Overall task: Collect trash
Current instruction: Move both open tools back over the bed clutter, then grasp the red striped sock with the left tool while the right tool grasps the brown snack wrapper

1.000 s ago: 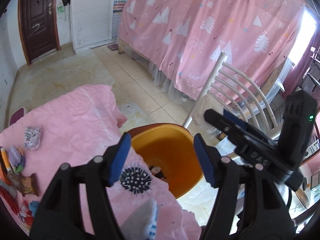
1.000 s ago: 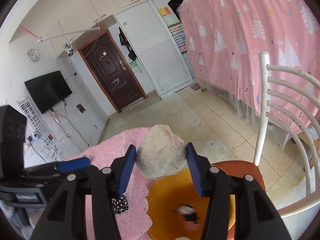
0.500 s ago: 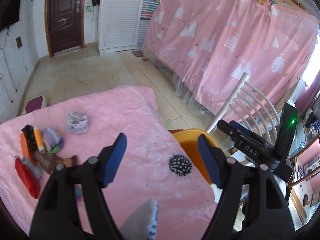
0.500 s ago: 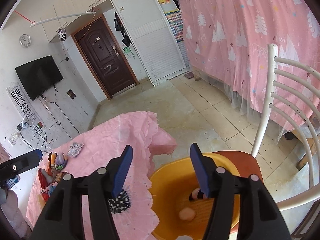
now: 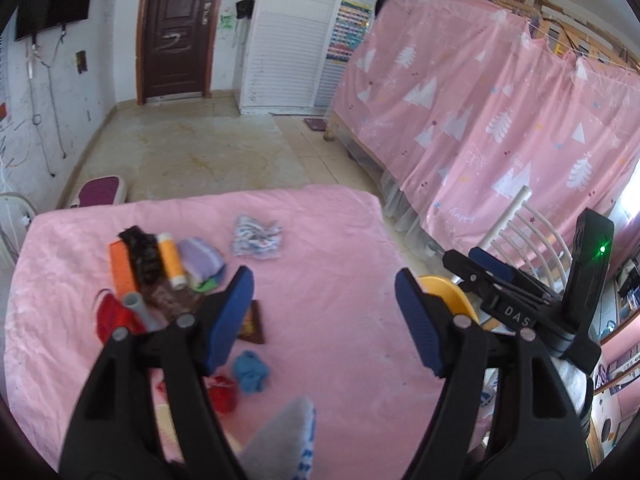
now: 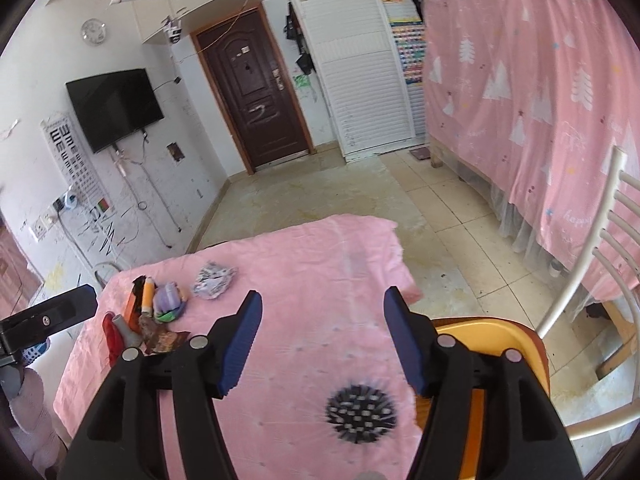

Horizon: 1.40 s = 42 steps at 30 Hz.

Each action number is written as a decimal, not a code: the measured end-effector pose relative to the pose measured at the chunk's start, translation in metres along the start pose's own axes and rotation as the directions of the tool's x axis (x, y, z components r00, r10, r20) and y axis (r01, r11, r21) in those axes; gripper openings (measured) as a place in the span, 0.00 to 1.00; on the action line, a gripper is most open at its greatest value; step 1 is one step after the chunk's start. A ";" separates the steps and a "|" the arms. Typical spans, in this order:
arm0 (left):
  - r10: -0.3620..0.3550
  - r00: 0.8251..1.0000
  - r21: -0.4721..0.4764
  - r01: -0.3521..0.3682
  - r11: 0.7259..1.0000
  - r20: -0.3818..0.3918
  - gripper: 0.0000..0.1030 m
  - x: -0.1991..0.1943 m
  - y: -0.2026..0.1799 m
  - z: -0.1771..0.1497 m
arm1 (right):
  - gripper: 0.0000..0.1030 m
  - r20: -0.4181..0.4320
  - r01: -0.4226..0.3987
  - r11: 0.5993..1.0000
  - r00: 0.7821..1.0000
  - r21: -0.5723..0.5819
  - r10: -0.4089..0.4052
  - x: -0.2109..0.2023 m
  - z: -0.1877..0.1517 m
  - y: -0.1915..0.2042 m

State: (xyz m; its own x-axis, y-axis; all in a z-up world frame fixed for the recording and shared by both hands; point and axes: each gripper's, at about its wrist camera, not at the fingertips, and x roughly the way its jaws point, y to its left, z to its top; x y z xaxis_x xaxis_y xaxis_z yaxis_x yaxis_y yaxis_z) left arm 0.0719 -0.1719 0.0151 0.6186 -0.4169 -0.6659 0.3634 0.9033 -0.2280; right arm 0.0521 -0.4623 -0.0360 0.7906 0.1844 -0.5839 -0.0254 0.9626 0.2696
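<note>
Left and right wrist views, table with pink cloth [image 5: 344, 264]. Your left gripper [image 5: 324, 316] stands well open with nothing between its blue pads; your right gripper [image 6: 322, 340] has just been opening further and is likewise empty. The remaining trash lies in a cluster [image 5: 160, 276] at about ten o'clock from the left fingers, with a crumpled patterned wrapper [image 5: 258, 236] near eleven o'clock and a blue scrap [image 5: 250, 370] just beside the left pad. The orange bin [image 6: 480, 344] sits at four o'clock of the right gripper. Judged from both views, your left hand is nearer the cluster; the orange tube [image 5: 172, 258] there runs roughly twelve to six.
</note>
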 end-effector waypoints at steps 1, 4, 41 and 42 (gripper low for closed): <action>0.008 1.000 -0.004 -0.008 1.000 0.002 0.68 -0.002 0.005 -0.001 | 0.52 -0.007 -0.005 1.000 1.000 -0.010 0.005 0.003 0.001 0.008; 0.034 0.999 -0.025 -0.034 0.999 0.002 0.68 -0.007 0.027 -0.006 | 0.52 -0.022 -0.019 0.999 1.000 -0.035 0.018 0.012 0.002 0.027; 0.094 0.984 -0.115 -0.112 0.987 -0.151 0.76 0.023 0.167 -0.055 | 0.62 -0.344 -0.201 0.956 0.931 -0.213 0.119 0.126 -0.043 0.173; 0.089 0.984 -0.117 -0.108 0.987 -0.156 0.76 0.026 0.169 -0.056 | 0.62 -0.349 -0.200 0.956 0.930 -0.214 0.117 0.128 -0.044 0.174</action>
State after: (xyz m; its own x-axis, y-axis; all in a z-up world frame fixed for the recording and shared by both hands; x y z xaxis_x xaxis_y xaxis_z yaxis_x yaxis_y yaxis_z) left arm 0.1101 -0.0248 -0.0801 0.5324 -0.3143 -0.7860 0.2109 0.9485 -0.2364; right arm 0.1221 -0.2629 -0.0978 0.5191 0.3530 -0.7784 -0.3136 0.9259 0.2108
